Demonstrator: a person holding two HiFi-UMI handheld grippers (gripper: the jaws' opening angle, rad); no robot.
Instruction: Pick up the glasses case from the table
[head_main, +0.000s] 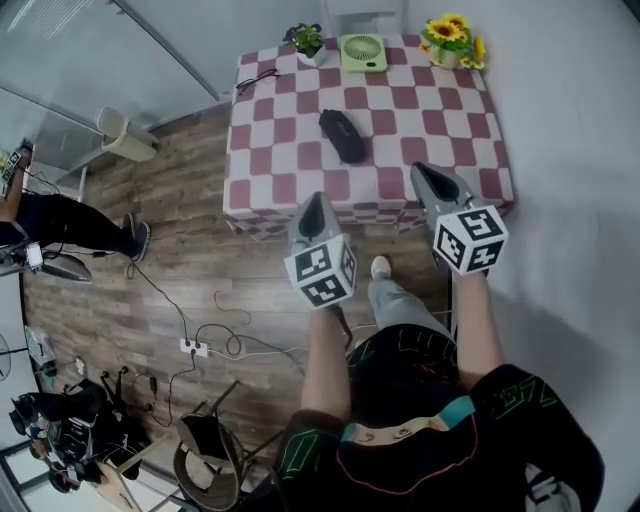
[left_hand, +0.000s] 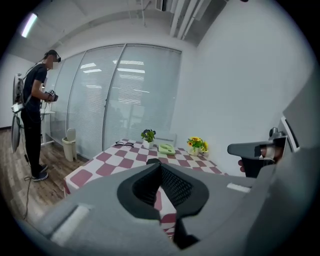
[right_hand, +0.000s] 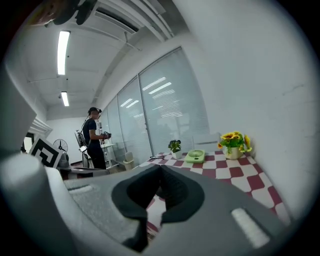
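No words, numbers, brand names or signs can be read in any of the views. The left cube (head_main: 322, 272) on the left gripper (head_main: 314, 200) and the right cube (head_main: 470, 238) on the right gripper (head_main: 425, 172) carry only black-and-white square marker patterns, not letters. The green angular lines on the person's black shirt (head_main: 520, 400) may be lettering, but they cannot be made out.
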